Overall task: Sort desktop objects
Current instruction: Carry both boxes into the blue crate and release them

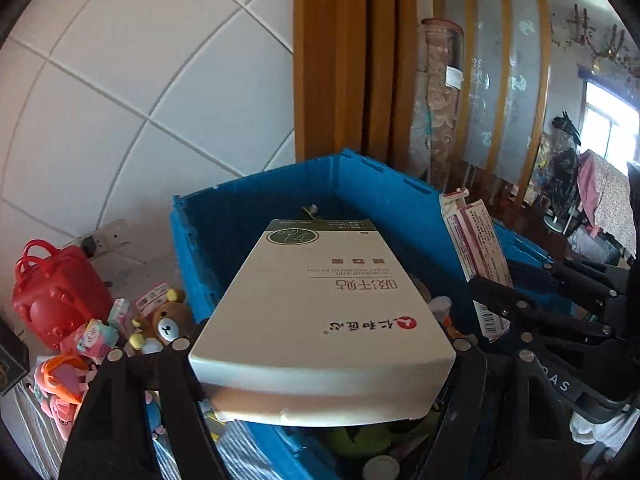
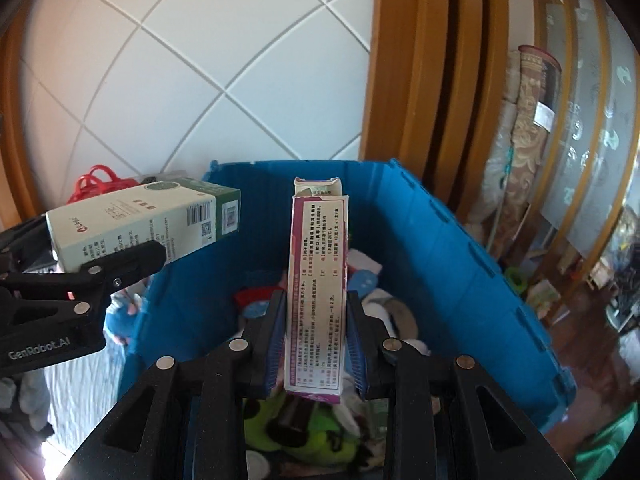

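Note:
My left gripper point(image 1: 322, 354) is shut on a cream and green box point(image 1: 320, 312), held flat above the blue crate point(image 1: 256, 200). The box also shows in the right wrist view point(image 2: 136, 220), over the crate's left wall. My right gripper point(image 2: 316, 340) is shut on a narrow pink and white medicine box point(image 2: 316, 280), held upright over the blue crate point(image 2: 460, 260). That pink box and right gripper show at the right of the left wrist view point(image 1: 476, 256). The crate holds several soft toys and small items.
A red toy bag point(image 1: 52, 292), a small bear point(image 1: 168, 324) and several pink toys point(image 1: 60, 384) lie left of the crate on a striped cloth. A tiled wall with a socket point(image 1: 108, 236) stands behind. A wooden door frame point(image 2: 420, 80) stands at the right.

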Available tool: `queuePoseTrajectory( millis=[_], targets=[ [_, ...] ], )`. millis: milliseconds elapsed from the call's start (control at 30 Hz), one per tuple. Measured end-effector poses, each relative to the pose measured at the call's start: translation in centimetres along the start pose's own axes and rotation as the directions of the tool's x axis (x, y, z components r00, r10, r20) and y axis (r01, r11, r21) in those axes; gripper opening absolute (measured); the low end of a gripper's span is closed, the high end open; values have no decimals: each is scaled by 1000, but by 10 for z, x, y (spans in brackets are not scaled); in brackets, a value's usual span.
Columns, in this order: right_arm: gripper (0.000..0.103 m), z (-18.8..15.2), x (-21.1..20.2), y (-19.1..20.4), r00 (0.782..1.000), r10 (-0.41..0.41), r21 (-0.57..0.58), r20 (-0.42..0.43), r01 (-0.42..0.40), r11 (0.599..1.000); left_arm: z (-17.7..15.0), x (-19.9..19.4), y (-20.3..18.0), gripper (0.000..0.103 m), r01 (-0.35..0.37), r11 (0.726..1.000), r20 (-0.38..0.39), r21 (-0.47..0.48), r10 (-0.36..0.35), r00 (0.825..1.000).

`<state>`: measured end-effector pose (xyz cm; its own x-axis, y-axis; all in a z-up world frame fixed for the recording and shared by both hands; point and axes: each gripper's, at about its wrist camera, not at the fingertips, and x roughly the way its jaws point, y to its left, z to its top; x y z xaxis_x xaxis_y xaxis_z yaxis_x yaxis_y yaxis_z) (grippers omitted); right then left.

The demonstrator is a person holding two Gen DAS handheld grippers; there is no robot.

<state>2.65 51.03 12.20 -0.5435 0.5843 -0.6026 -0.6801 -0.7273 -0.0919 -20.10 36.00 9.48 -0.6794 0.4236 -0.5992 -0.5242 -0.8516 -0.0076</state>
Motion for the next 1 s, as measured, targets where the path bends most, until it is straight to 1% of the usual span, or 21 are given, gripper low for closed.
queuePoseTrajectory(
  millis=[100, 167, 300, 433, 533, 733, 800, 833, 867, 900, 933, 967, 1000],
  targets=[
    [28, -6, 14, -28, 1000, -8, 8, -29, 8, 1000, 4, 22, -31, 75, 15, 999, -75, 45, -11, 997],
    [28, -10, 20, -43, 999, -5, 10, -43, 6, 1000, 2, 32, -44, 75, 20, 998, -115, 57, -13, 993],
    [28, -18, 30, -66, 998, 7, 9, -62, -7, 1000, -6, 43, -61, 75, 11, 998, -164, 64, 0, 987],
    [28, -23, 38, -75, 997, 17, 4, -71, -17, 1000, -10, 46, -69, 76, -30, 997, -175, 70, 41, 984],
    [28, -26, 44, -79, 997, 22, 2, -76, -22, 1000, -9, 42, -73, 77, -60, 995, -165, 77, 72, 984],
    [29, -33, 53, -81, 995, 23, 4, -95, -22, 1000, -10, 30, -72, 78, -69, 996, -135, 56, 76, 988],
    [31, -33, 52, -83, 996, 24, 9, -91, -23, 1000, -10, 26, -68, 78, -72, 997, -126, 42, 76, 989],
    [39, -33, 51, -83, 996, 13, 7, -84, -13, 1000, -11, 24, -67, 78, -75, 997, -120, 35, 79, 990],
    [52, -33, 49, -82, 997, 0, 3, -78, 0, 1000, -12, 21, -66, 78, -82, 996, -113, 30, 85, 990],
    [58, -34, 47, -82, 997, -4, 4, -74, 4, 1000, -13, 18, -65, 78, -86, 996, -106, 27, 88, 990],
    [69, -34, 45, -82, 998, -4, 7, -69, 4, 1000, -15, 14, -64, 78, -90, 996, -97, 23, 92, 991],
    [78, -34, 44, -84, 998, -5, 8, -62, 5, 1000, -16, 11, -64, 78, -96, 995, -88, 20, 98, 991],
    [82, -35, 41, -83, 999, -8, 8, -53, 8, 1000, -18, 7, -64, 78, -104, 994, -78, 17, 105, 991]
  ],
)
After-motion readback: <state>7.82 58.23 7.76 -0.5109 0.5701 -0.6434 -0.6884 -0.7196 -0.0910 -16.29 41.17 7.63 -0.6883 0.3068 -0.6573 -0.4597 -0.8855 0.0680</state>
